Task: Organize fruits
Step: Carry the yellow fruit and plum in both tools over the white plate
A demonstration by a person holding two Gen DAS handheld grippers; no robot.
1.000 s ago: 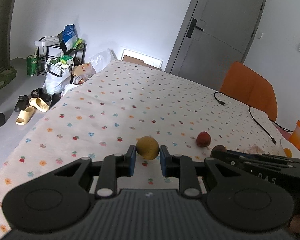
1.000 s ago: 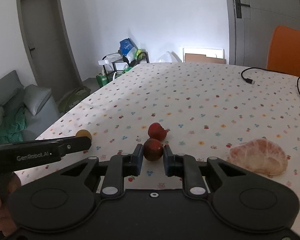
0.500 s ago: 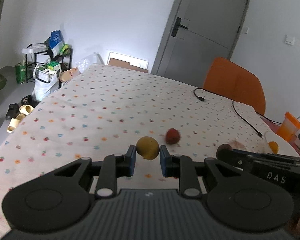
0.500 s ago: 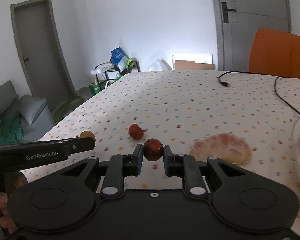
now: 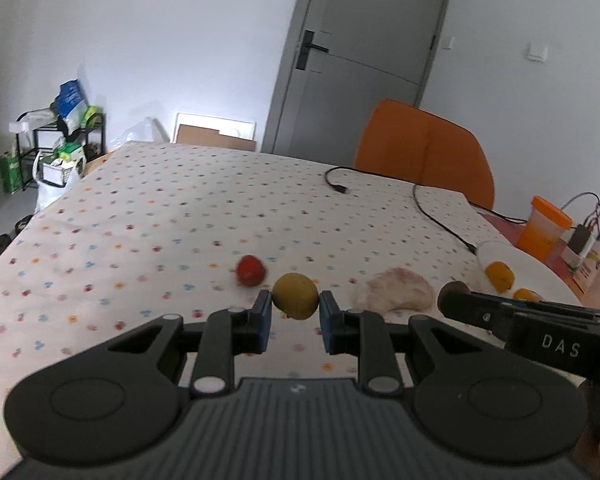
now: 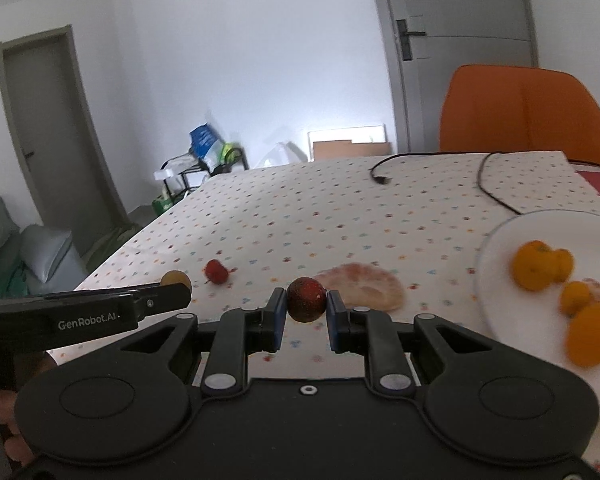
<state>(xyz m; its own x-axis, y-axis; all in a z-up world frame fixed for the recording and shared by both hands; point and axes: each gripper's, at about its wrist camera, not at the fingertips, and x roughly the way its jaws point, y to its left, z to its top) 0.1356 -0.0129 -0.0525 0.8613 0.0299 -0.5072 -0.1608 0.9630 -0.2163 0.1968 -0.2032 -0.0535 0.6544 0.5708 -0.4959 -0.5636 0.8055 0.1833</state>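
1. Yellow-green, round, pinched between the blue pads of the left gripper (image 5: 295, 316): a small yellow-green fruit (image 5: 295, 295), carried clear of the dotted tablecloth (image 5: 180, 216).
2. Dark red and also round: a dark red fruit (image 6: 306, 299) clamped between the pads of the right gripper (image 6: 306, 316), likewise off the cloth.
3. Ahead and to the right of both sets of fingers: the white plate (image 6: 496, 248), already loaded with several oranges (image 6: 534, 266).
4. Nearer to that plate: the right gripper, with the rim just to the right of its fingers; farther off, the left, with the right gripper's body between it and the plate.
5. No long axis to mind on either fruit; both near-spheres, so probably no need to turn the wrist before release.
6. Left on the cloth: a red fruit (image 5: 251, 271) and a peeled pomelo piece (image 6: 360, 284), the latter just beside the plate.
7. Likely next: swing right over the rim, lower, open; right fruit first, judged from position.
8. Risk: rolling off the crowded plate.
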